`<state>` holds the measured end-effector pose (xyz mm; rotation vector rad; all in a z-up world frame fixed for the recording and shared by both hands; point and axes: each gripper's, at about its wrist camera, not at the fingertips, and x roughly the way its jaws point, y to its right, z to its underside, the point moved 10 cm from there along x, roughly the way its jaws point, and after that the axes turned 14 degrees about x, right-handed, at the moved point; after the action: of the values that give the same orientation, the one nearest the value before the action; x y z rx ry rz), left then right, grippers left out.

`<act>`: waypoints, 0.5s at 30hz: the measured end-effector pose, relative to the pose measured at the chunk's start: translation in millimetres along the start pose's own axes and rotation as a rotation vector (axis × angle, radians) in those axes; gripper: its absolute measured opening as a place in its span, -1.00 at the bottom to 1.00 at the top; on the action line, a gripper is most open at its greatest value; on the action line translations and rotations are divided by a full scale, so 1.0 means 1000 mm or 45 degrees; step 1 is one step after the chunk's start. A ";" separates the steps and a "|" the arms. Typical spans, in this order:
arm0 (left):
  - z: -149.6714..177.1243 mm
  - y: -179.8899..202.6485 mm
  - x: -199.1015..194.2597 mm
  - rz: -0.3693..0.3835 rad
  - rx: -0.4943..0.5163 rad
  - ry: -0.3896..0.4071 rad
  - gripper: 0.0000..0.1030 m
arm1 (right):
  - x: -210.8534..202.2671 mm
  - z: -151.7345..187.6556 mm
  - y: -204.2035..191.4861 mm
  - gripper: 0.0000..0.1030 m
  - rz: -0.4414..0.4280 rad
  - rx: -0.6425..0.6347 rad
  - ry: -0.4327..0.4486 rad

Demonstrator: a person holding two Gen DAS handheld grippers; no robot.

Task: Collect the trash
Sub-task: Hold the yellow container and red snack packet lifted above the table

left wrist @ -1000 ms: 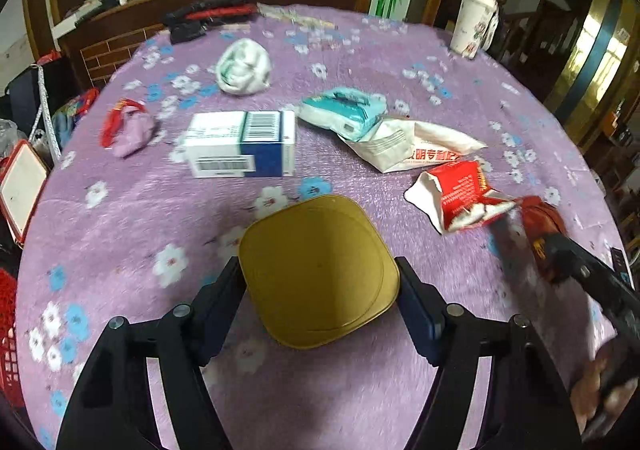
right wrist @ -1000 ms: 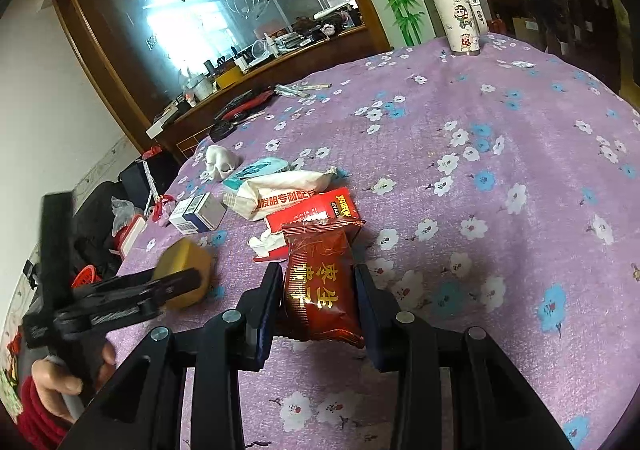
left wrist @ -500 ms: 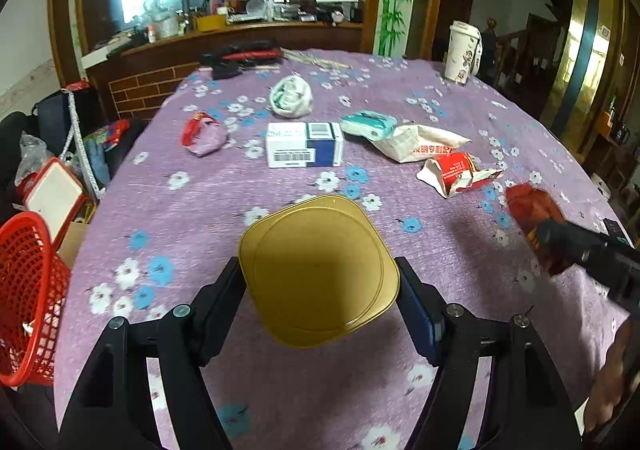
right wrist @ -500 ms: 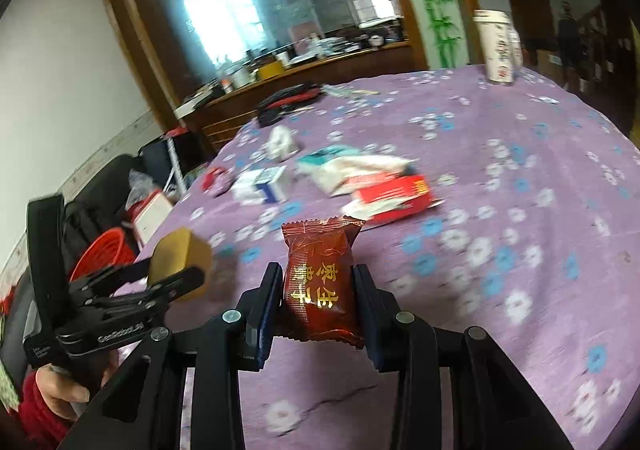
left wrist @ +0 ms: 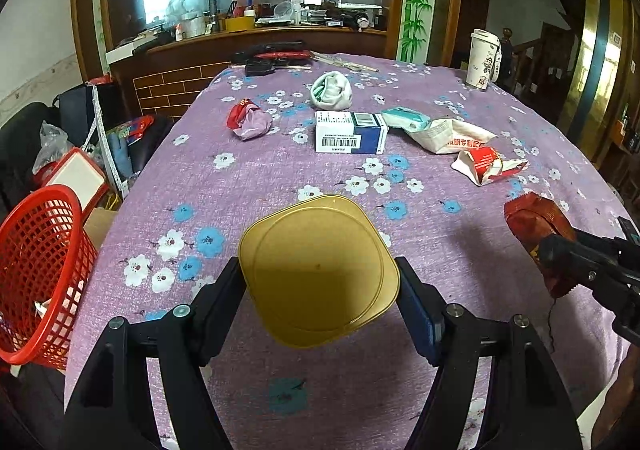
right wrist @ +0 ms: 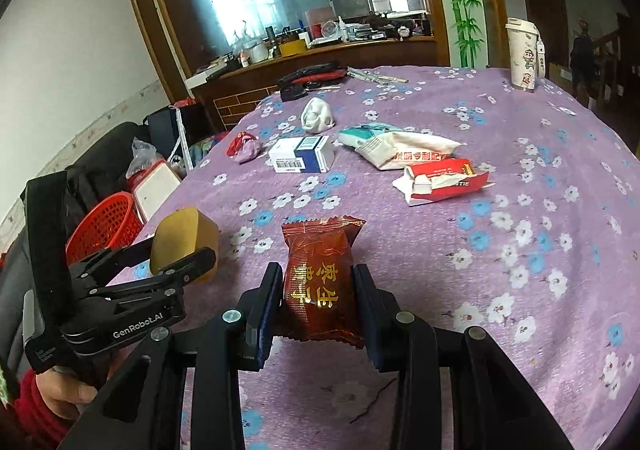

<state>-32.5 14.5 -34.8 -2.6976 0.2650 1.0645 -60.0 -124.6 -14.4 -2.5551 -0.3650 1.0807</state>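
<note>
My left gripper (left wrist: 320,286) is shut on a gold square tin lid (left wrist: 318,270), held above the near part of the purple flowered table (left wrist: 248,177); the lid also shows in the right wrist view (right wrist: 184,238). My right gripper (right wrist: 316,298) is shut on a dark red snack packet (right wrist: 318,278), held above the table; the packet also shows in the left wrist view (left wrist: 536,226). A red mesh basket (left wrist: 36,270) stands left of the table, below its edge, and shows in the right wrist view (right wrist: 104,226) too.
On the table lie a white and blue box (left wrist: 350,131), a red and white carton (left wrist: 486,165), a white pouch (left wrist: 452,135), a teal packet (left wrist: 402,117), a crumpled white wad (left wrist: 332,91) and a pink and red wad (left wrist: 248,121). A tall cup (left wrist: 482,59) stands far right.
Both grippers have pulled back and risen from the table with the lid and packet still held. The red basket has come into view at the left.
</note>
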 end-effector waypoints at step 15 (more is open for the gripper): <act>0.003 -0.002 0.004 0.024 -0.008 -0.003 0.41 | 0.006 0.001 -0.006 -0.24 0.013 -0.019 -0.009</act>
<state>-30.8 16.8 -39.7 -2.7043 0.2880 1.0760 -57.0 -117.2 -16.4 -2.5695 -0.3630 1.0948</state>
